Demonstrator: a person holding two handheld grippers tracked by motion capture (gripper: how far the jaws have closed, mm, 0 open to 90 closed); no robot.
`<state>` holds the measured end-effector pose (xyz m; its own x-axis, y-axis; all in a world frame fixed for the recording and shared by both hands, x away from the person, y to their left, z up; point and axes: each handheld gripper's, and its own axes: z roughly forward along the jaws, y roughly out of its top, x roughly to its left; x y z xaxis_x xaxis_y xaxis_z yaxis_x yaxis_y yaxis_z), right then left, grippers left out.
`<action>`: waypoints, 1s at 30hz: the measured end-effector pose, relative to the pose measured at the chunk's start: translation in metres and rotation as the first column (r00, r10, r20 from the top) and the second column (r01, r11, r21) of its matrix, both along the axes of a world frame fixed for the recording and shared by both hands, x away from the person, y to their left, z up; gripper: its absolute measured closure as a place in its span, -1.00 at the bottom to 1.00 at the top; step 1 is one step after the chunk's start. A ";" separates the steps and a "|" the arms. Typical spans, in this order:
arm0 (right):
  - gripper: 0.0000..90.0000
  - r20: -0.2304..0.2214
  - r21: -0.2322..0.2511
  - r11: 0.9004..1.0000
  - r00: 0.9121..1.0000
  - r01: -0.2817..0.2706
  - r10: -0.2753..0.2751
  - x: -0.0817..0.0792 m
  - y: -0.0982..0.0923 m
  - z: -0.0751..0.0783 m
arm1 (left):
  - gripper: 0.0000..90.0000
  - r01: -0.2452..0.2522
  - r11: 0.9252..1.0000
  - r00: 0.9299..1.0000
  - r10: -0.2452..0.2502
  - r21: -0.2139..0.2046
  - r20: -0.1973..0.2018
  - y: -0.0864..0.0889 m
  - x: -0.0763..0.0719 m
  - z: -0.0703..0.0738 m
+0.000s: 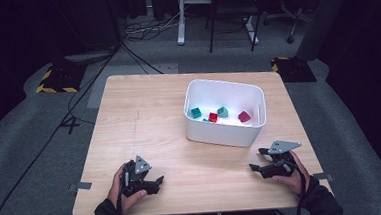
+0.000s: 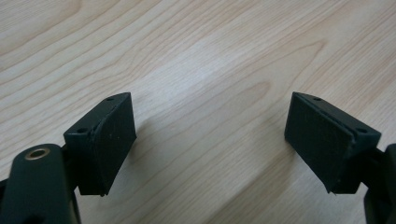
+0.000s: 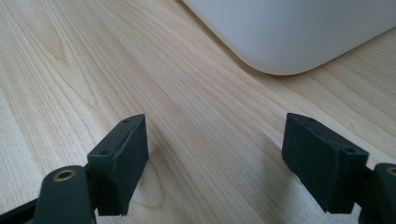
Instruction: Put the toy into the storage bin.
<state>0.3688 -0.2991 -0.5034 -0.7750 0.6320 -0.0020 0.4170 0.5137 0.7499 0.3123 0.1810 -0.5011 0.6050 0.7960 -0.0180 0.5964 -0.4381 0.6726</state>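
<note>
A white bin point(image 1: 226, 133) stands on the right half of the wooden table point(image 1: 144, 120), with two teal blocks point(image 1: 196, 112) and two red blocks point(image 1: 244, 116) lying inside it. My left gripper point(image 1: 159, 181) rests low over the table near the front left edge, held in a hand. In the left gripper view it point(image 2: 210, 140) stands open over bare wood, nothing between the jaws. My right gripper point(image 1: 254, 162) sits near the front right, pointing left. In the right gripper view it point(image 3: 215, 158) is open too, with the bin's rounded corner point(image 3: 289, 42) just beyond.
The table's front edge point(image 1: 185, 210) runs just below both hands. Cables point(image 1: 69, 120) cross the grey floor at the left. Chairs and a desk frame point(image 1: 223, 15) stand behind the table.
</note>
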 end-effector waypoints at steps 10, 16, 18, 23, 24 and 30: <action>-0.49 0.004 -0.003 1.000 1.000 0.002 -0.002 -0.001 0.000 0.000 | -0.64 -0.030 1.000 0.999 0.030 -0.007 0.012 0.008 -0.011 -0.001; -0.49 0.005 -0.004 1.000 1.000 0.003 -0.003 -0.001 0.000 0.000 | -0.65 -0.034 0.999 0.999 0.034 -0.017 0.005 0.008 -0.012 -0.002; -0.49 0.003 -0.003 1.000 1.000 0.005 -0.005 -0.001 0.000 0.000 | -0.66 -0.031 0.999 1.000 0.031 -0.012 0.003 0.008 -0.012 -0.002; -0.49 0.006 -0.004 1.000 1.000 0.008 -0.008 -0.001 0.000 0.000 | -0.66 -0.028 1.000 1.000 0.028 -0.007 0.009 0.008 -0.011 -0.001; -0.49 0.004 -0.005 1.000 1.000 0.010 -0.010 -0.002 0.000 0.000 | -0.66 -0.028 1.000 1.000 0.028 -0.007 0.009 0.008 -0.011 -0.001; -0.49 0.004 -0.006 1.000 1.000 0.015 -0.015 -0.003 -0.001 0.000 | -0.68 -0.019 1.000 1.000 0.019 -0.012 0.002 0.008 -0.010 -0.002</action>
